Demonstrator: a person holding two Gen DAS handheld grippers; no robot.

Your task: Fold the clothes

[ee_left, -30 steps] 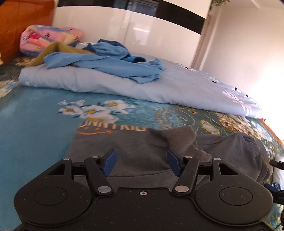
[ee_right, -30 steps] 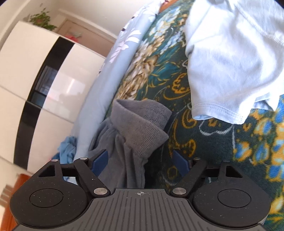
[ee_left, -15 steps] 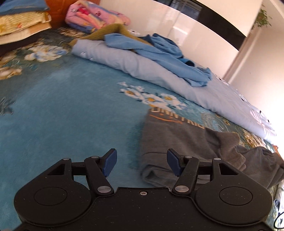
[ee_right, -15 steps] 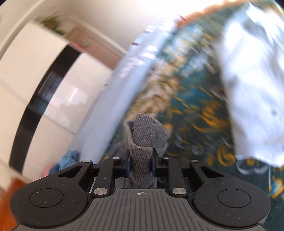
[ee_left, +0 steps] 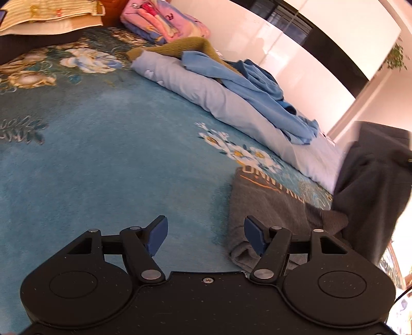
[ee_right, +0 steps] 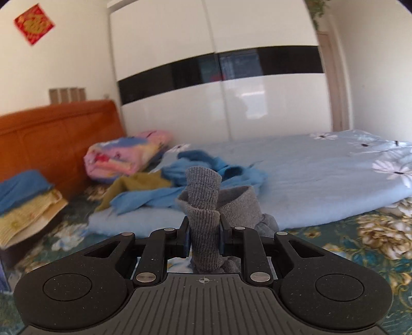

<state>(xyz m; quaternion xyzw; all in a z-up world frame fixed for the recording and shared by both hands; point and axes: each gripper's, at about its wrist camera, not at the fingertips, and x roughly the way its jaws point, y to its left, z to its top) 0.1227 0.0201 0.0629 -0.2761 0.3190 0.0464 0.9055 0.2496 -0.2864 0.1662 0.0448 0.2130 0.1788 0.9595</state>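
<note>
A grey sweatshirt [ee_left: 270, 206] with orange lettering lies on the teal floral bedspread [ee_left: 103, 167]. My left gripper [ee_left: 206, 229] hovers low at its near left corner, jaws open and opening a little more. Its right fingertip [ee_left: 253, 233] is over the hem, and only bedspread shows between the pads. One grey sleeve [ee_left: 373, 180] hangs lifted at the right edge of the left wrist view. My right gripper [ee_right: 204, 237] is shut on that sleeve's ribbed cuff [ee_right: 203, 195], which sticks up between the pads, held above the bed.
A rolled light blue quilt [ee_left: 231, 108] crosses the bed behind the sweatshirt, with blue clothes [ee_left: 247, 87] and an olive garment [ee_right: 136, 184] heaped on it. A folded pink blanket [ee_left: 164, 23] and stacked bedding [ee_right: 25, 201] sit by the orange headboard [ee_right: 51, 134]. A white wardrobe [ee_right: 231, 77] stands beyond.
My right gripper closed on the grey cuff, rolled upright and lifted it off the bed. My left gripper slid left from over the sweatshirt to its left edge.
</note>
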